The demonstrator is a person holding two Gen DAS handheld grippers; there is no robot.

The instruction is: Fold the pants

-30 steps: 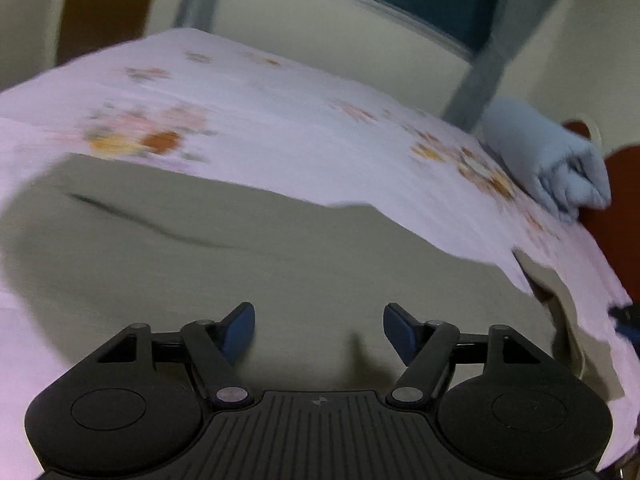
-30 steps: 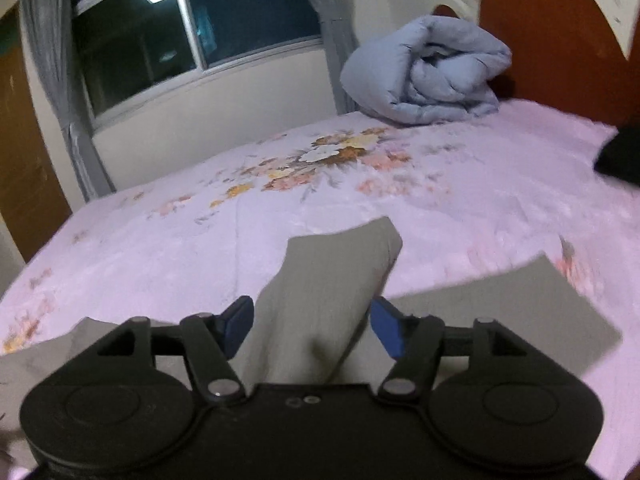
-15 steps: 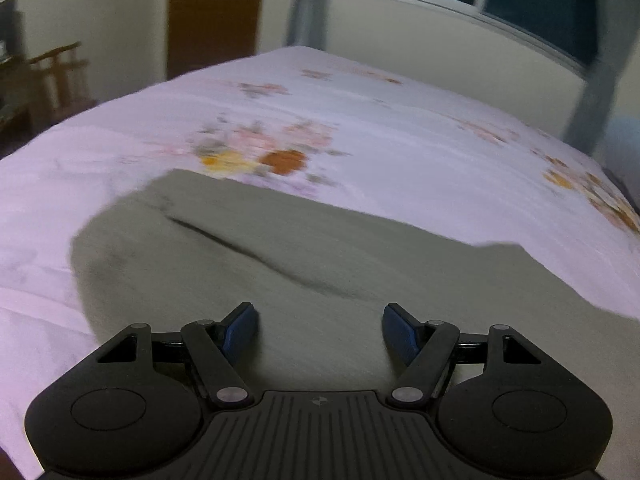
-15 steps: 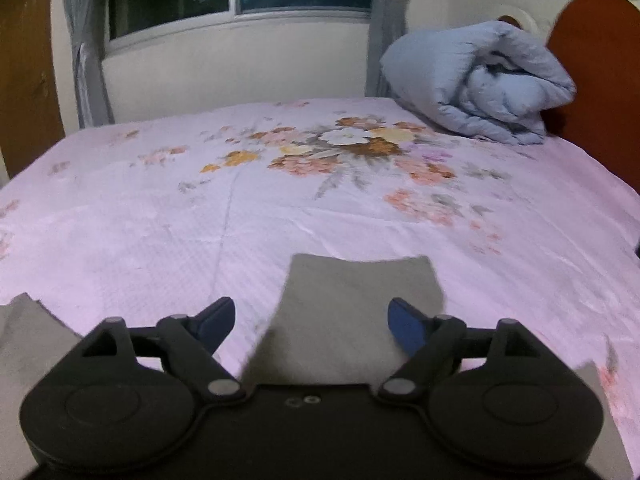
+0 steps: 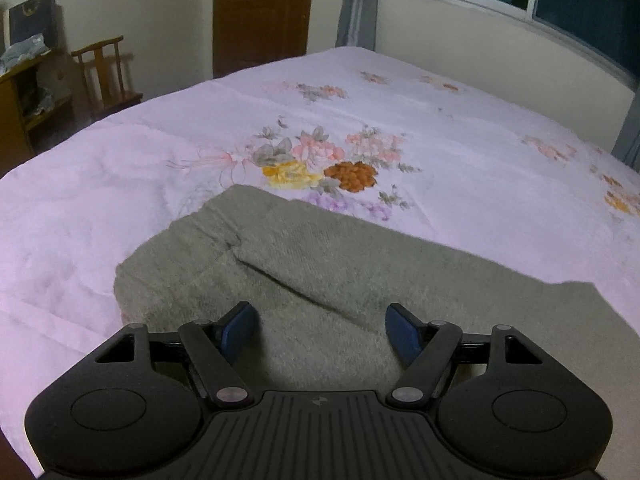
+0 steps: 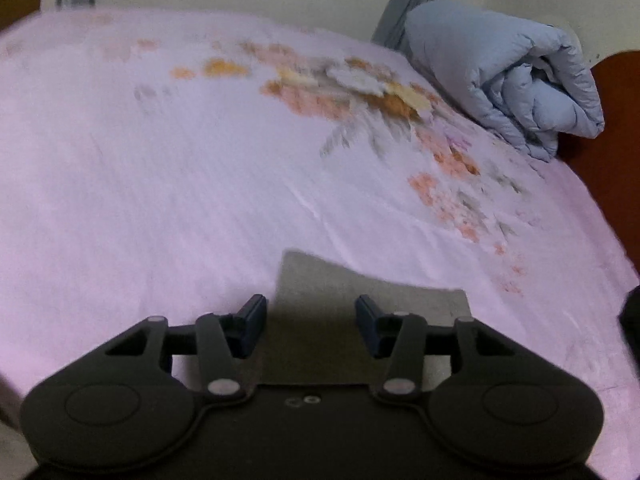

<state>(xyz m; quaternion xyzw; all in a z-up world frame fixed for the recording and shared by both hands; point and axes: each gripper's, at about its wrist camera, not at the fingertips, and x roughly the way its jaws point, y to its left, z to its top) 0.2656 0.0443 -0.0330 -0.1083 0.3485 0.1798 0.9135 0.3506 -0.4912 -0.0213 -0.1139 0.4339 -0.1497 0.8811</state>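
Observation:
Grey-green pants lie flat on the bed. In the left wrist view their waist end, with one diagonal crease, fills the foreground. My left gripper hovers low over that fabric, its jaws opening, and its blue pads grip nothing. In the right wrist view the square end of a pant leg lies on the sheet and reaches in between the jaws. My right gripper is just over it with its jaws closing. Its pads do not press the cloth.
The bed carries a pink floral sheet. A rolled pale-blue quilt rests against the brown headboard at the far right. A wooden chair and a door stand beyond the bed's left edge. Something dark sits at the right edge.
The left view swung left along the pants to the waist end. The right gripper dropped toward the leg end, spread its jaws wide, then narrowed them around the cuff.

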